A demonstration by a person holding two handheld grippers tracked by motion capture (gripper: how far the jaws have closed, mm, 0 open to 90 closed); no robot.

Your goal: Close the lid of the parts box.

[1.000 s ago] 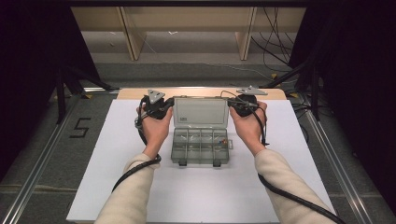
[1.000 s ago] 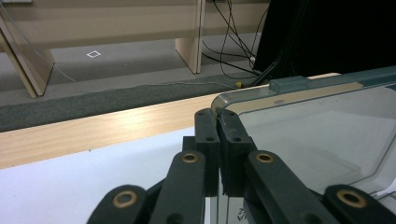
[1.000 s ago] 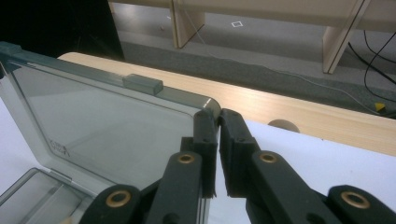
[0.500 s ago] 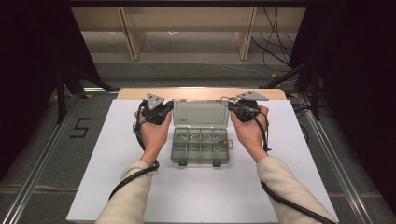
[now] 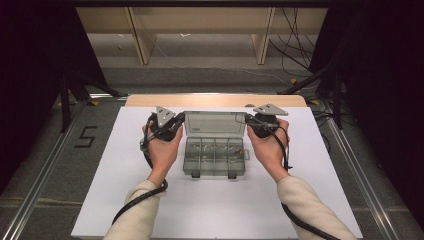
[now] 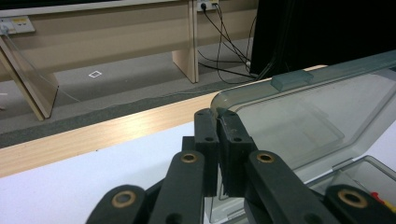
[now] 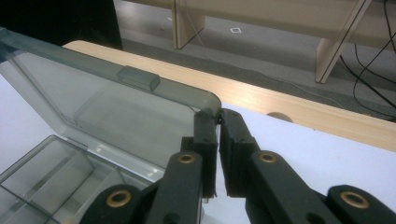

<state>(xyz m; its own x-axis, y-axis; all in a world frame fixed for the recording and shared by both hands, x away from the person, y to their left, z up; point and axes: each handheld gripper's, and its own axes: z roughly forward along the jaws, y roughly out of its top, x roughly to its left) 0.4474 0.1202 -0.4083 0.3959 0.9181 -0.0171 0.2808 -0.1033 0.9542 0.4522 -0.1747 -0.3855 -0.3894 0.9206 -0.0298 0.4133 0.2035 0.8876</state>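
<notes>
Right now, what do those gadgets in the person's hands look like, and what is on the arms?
Each hand holds a black gadget: the left gripper and the right gripper. Both carry a grey three-cornered plate on top and trail a thick black cable toward the person. Up close, each has two flat black jaws on linked bars with brass-coloured pivot pins. The sleeves are cream-coloured.

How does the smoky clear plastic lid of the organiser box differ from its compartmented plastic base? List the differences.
1. The smoky clear plastic lid stands raised open; the compartmented plastic base lies flat on the white table.
2. The lid is one plain panel; the base is split by dividers.
3. The left gripper and right gripper each pinch an upper corner of the lid; neither touches the base.
Both are the same smoky see-through plastic.
</notes>
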